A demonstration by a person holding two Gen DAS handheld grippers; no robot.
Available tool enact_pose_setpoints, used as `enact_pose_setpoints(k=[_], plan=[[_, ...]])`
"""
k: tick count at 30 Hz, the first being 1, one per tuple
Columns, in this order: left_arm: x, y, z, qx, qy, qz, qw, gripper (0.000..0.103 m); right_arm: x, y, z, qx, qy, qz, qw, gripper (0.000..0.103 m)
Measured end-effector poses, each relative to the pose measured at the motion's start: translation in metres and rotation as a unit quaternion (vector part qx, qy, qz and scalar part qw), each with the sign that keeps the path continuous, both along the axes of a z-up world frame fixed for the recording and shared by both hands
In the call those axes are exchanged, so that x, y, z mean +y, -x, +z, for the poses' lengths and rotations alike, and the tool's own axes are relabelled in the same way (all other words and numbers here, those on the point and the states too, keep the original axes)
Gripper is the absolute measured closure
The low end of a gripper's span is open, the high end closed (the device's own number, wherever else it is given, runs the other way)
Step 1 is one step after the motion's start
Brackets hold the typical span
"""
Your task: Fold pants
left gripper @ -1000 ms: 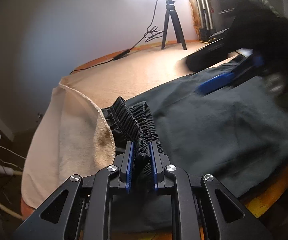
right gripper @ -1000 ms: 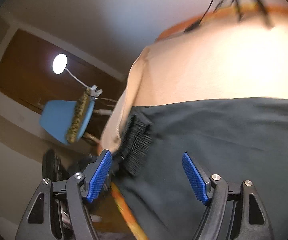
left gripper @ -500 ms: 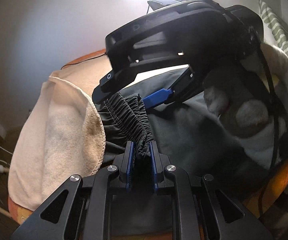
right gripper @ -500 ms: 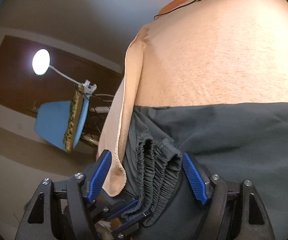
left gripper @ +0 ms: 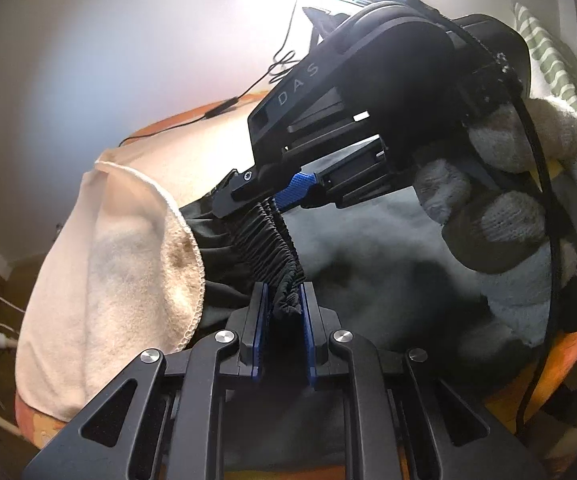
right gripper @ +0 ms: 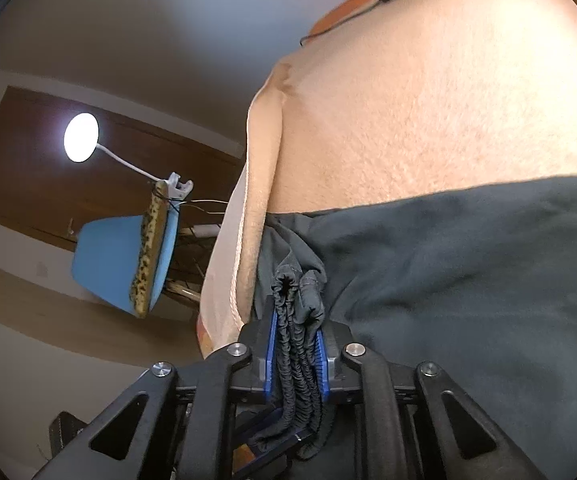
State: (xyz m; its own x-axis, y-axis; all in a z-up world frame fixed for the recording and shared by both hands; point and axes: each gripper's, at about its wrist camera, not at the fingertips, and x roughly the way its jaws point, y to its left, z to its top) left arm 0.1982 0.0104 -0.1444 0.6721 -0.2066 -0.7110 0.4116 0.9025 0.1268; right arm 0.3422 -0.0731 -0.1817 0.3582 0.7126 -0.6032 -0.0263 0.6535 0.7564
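Note:
Dark grey pants (left gripper: 368,248) lie flat on a cream towel (left gripper: 128,248) over the table. The gathered black elastic waistband (left gripper: 272,236) runs from my left gripper (left gripper: 282,292), which is shut on its near end, to my right gripper (left gripper: 276,196) at its far end. In the right wrist view the right gripper (right gripper: 296,320) is closing, its blue pads pressing on the bunched waistband (right gripper: 294,344), with the pants (right gripper: 468,260) spreading to the right. A grey gloved hand (left gripper: 508,216) holds the right gripper.
The towel (right gripper: 428,100) hangs over the table's left edge. A black cable (left gripper: 216,110) lies at the back of the table, under a bright light. Beyond the edge stand a blue chair (right gripper: 112,256) and a round lamp (right gripper: 81,137). The orange table rim (left gripper: 568,344) shows at right.
The right gripper came from the far right over the pants to the waistband, then closed from wide open onto it. The left gripper kept its grip and stayed put.

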Motion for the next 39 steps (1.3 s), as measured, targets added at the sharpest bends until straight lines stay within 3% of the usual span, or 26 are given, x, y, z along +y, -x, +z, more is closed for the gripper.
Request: enact_pose_setpoints(k=[17,31,34,39], plan=[[-0.088,0.036,0.027,0.003,0.050,-0.102,0.9935,0.089,-0.090,0.065,0.045,-0.017,0.027,-0.051,0.998,0.090],[-0.193,0.071,0.022,0.037,0.068,-0.201,0.9765,0.089,-0.186,0.131,0.075,-0.024,0.064,-0.132,0.989,0.090],[-0.201,0.074,0.023,0.036,0.067,-0.215,0.9736,0.089,-0.212,0.147,0.080,-0.026,0.068,-0.149,0.986,0.090],[-0.195,0.075,0.046,0.037,0.099,-0.211,0.9717,0.088,-0.249,0.171,0.084,-0.023,0.084,-0.159,0.983,0.090]])
